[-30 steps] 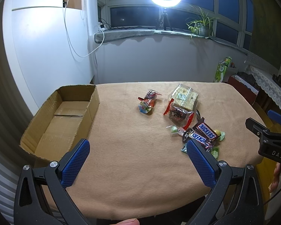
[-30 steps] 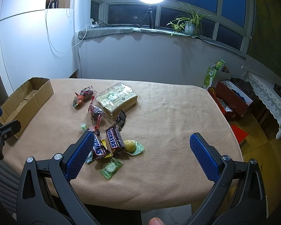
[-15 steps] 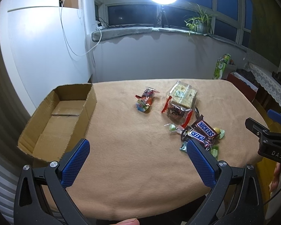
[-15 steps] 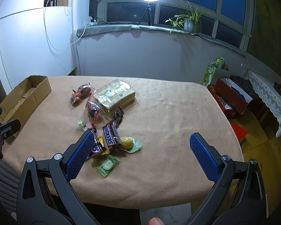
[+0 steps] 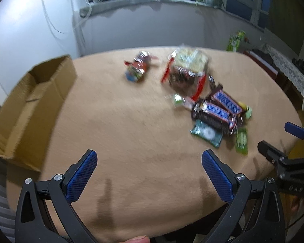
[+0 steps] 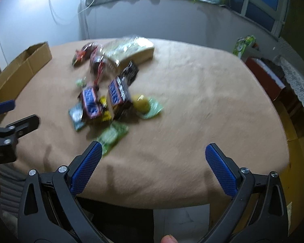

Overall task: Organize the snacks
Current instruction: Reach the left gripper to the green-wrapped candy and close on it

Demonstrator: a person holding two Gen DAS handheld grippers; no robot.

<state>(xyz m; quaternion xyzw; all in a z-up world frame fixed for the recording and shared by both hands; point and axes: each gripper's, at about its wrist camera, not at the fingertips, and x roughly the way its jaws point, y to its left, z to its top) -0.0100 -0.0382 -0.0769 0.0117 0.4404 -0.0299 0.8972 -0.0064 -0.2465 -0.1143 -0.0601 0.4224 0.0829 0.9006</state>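
1. On the far left of your tan-covered table (image 5: 131, 151), the open cardboard box (image 5: 30, 105) sits at the edge, its inside bare as far as the left wrist view shows.
2. Your left gripper (image 5: 150, 174) hangs over the near edge of the table with its blue-padded fingers (image 5: 81, 175) spread wide and nothing between them.
3. Past the middle, a red and silver candy packet (image 5: 138, 68) lies alone, well apart from the box.
4. Just right of it, a clear pack of pale biscuits (image 5: 190, 59) lies against a dark snack bag with red ends (image 5: 182, 77).
5. Nearer you, two Snickers bars (image 5: 218, 111) lie side by side on top of small green wrappers (image 5: 206, 132), with a yellow sweet (image 6: 140, 105) beside them; blur hides finer detail.
6. Your right gripper (image 6: 154, 169) hovers over the near table edge, right of the pile, fingers (image 6: 221, 172) wide apart and holding nothing; one green wrapper (image 6: 111, 136) lies just ahead of its left finger.
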